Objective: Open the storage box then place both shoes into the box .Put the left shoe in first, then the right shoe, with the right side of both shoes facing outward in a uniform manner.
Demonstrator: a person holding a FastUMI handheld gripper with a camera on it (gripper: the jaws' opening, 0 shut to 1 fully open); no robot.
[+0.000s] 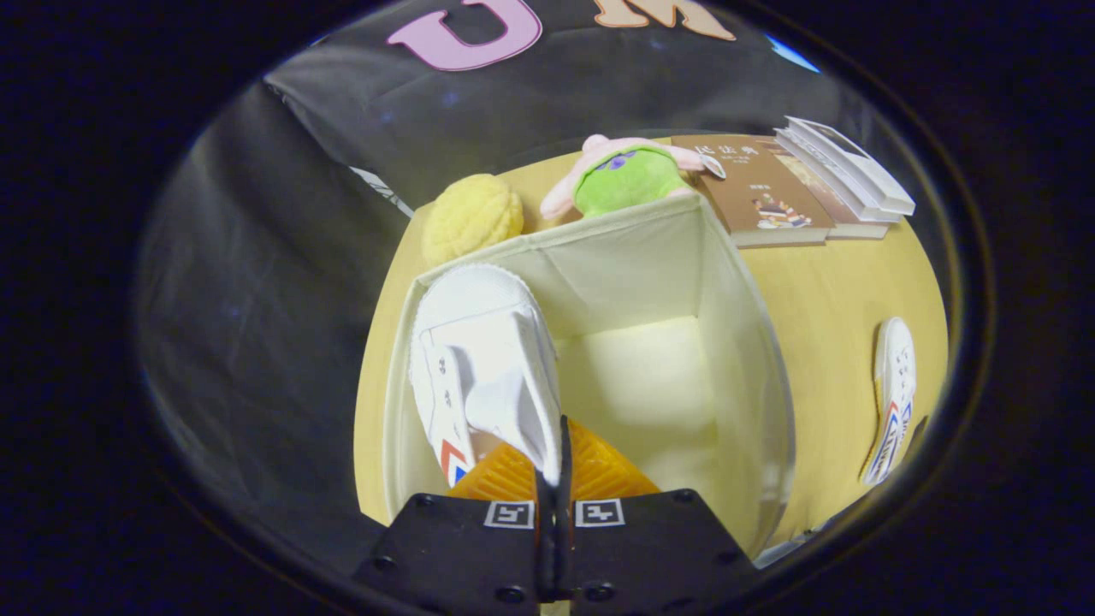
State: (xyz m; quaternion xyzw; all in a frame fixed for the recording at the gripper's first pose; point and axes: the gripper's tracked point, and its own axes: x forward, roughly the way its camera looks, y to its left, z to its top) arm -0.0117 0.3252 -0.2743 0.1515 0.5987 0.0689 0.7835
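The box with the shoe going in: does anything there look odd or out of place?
Nothing looks spilled or damaged. The gripper is shut on a white shoe, held inside the open box against its side wall. The other shoe lies on the table beside the box, waiting. Plush toys and books sit beyond the box.

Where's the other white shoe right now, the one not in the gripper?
In the gripper view, the second white shoe lies on the yellow table, right of the open storage box, nearer than the books.
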